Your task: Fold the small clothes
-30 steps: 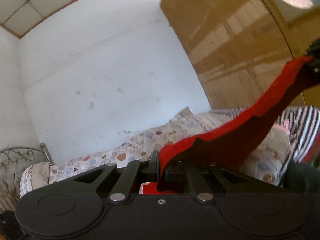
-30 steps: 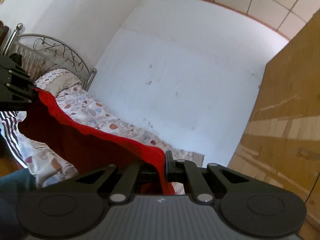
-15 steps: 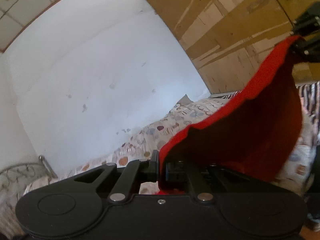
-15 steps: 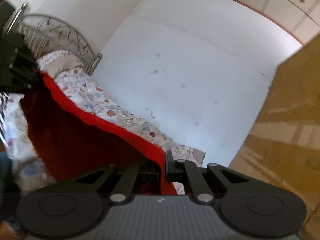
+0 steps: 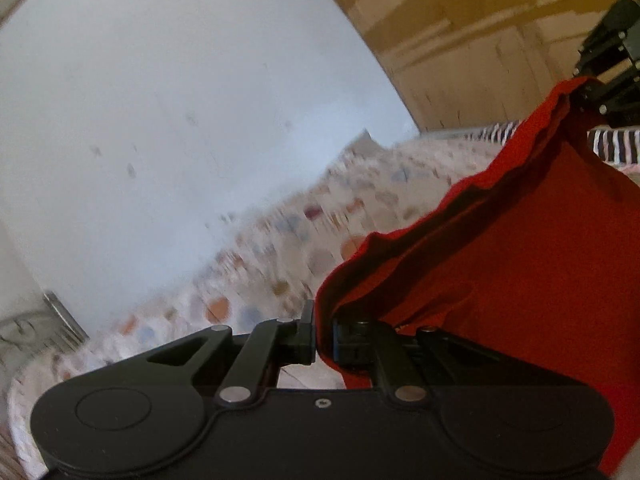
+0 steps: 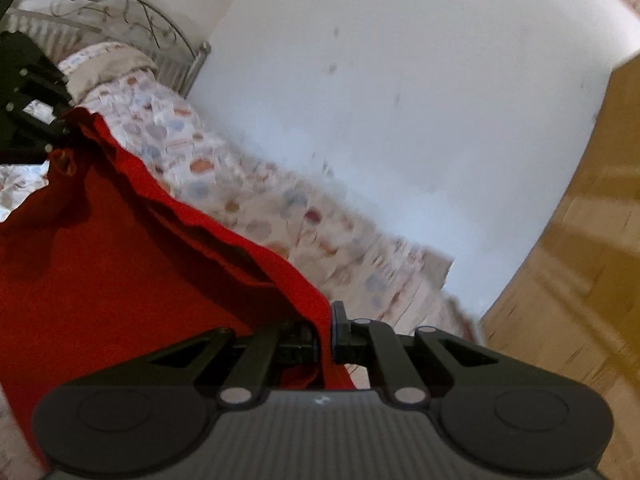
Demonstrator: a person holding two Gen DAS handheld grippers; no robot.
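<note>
Left tool (image 5: pixel 323 336): its two fingers are pressed together on one top corner of the red garment (image 5: pixel 500 272), with only the thickness of the cloth between them.

Right tool (image 6: pixel 325 334): closed the same way on the other top corner of the cloth (image 6: pixel 104 248); the fabric runs straight down through the narrow slit between the fingers.

Red garment: held up in the air between the two tools, above the bed (image 5: pixel 280 248). Its upper edge sags and ripples from one grip to the other, and the body hangs down below that edge. From the left wrist view it fills the lower right; from the right wrist view it fills the lower left.

Each tool seen from the other: the right tool shows at the far right edge of the left view (image 5: pixel 612 76), black, at the raised corner of the cloth; the left tool shows at the far left edge of the right view (image 6: pixel 28 100), likewise at its corner.

Bed: covered with a pale sheet printed with coloured blobs, blurred in both views; a metal scrollwork headboard (image 6: pixel 120 12) stands at one end.

Striped cloth (image 5: pixel 612 146): black and white, lying on the bed behind the red garment.

Surroundings: a white wall (image 6: pixel 400 100) behind the bed, and a wooden wardrobe (image 5: pixel 480 40) at the foot end.
</note>
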